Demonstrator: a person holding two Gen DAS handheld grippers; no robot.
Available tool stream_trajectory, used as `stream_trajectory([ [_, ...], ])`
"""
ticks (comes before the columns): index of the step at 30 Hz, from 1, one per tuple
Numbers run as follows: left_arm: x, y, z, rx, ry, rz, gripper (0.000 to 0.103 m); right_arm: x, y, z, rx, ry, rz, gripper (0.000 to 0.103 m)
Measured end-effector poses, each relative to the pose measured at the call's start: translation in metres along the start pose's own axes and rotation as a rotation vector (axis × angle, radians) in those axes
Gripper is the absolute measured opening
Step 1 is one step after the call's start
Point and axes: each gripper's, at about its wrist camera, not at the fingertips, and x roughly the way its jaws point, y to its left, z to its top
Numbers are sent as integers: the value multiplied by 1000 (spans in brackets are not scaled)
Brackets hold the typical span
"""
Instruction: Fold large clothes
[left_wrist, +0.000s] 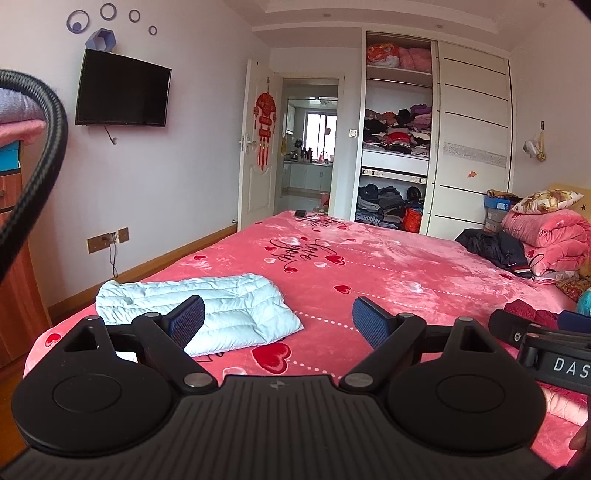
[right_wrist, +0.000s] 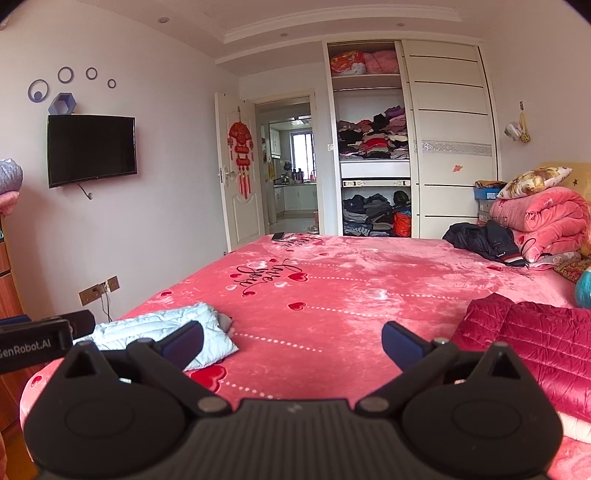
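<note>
A folded pale blue quilted jacket lies on the pink bed near its front left corner; the right wrist view shows this jacket at the lower left. A dark red quilted jacket lies spread at the bed's right side, and only its edge shows in the left wrist view. My left gripper hovers open above the bed, just right of the blue jacket, holding nothing. My right gripper is open too, between the two jackets, with nothing in it.
A black jacket lies crumpled at the far right by stacked pink quilts and a pillow. A phone rests on the bed's far edge. Behind stand an open wardrobe, a doorway and a wall TV. A black cable loops at left.
</note>
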Motion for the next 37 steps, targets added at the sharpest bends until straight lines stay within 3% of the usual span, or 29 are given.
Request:
stream_trajectory([
  [8,3,1,0,-10,-2,-33,103,-4,-12,1,24,-14,-7,102],
  [37,69,-23,-36,74,163,-148,103,39,-66,-45,83,88,-113,102],
])
